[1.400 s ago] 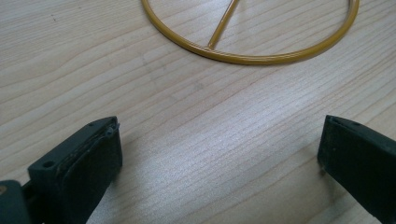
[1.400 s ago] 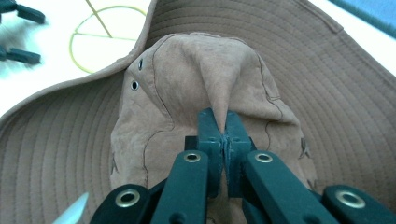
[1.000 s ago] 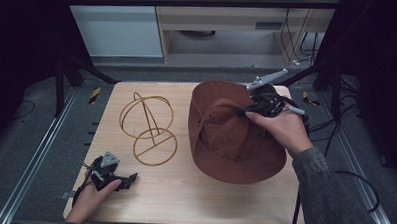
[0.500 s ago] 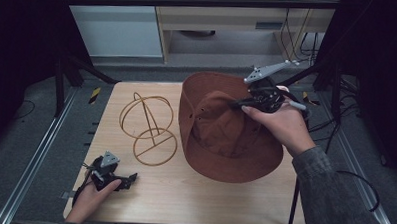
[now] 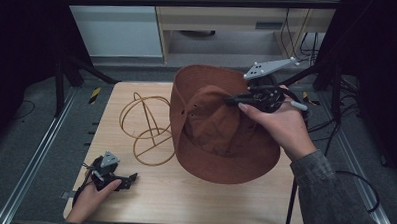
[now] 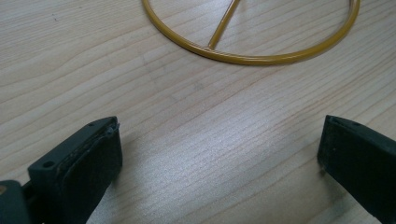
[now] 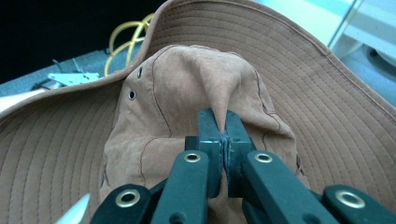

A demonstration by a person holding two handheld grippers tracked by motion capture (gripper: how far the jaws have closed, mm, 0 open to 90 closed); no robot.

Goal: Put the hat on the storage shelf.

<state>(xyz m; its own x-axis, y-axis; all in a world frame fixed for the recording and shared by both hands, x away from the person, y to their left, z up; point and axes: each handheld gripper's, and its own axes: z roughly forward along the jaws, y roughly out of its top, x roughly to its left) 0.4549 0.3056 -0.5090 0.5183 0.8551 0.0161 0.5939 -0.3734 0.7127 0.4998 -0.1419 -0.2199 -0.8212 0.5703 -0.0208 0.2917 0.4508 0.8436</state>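
Pinching a fold of the hat (image 5: pixel 221 128) crown, right tongs (image 5: pixel 235 99) carry it tilted, brim low on the table (image 5: pixel 193 202), so lift clear and centre over the stand (image 5: pixel 146 127) just beyond it; left tongs (image 5: pixel 129 180) rest spread, empty, short of the stand's base ring.

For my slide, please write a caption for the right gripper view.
Right gripper shut on a pinched fold of the brown hat, its wide brim behind.
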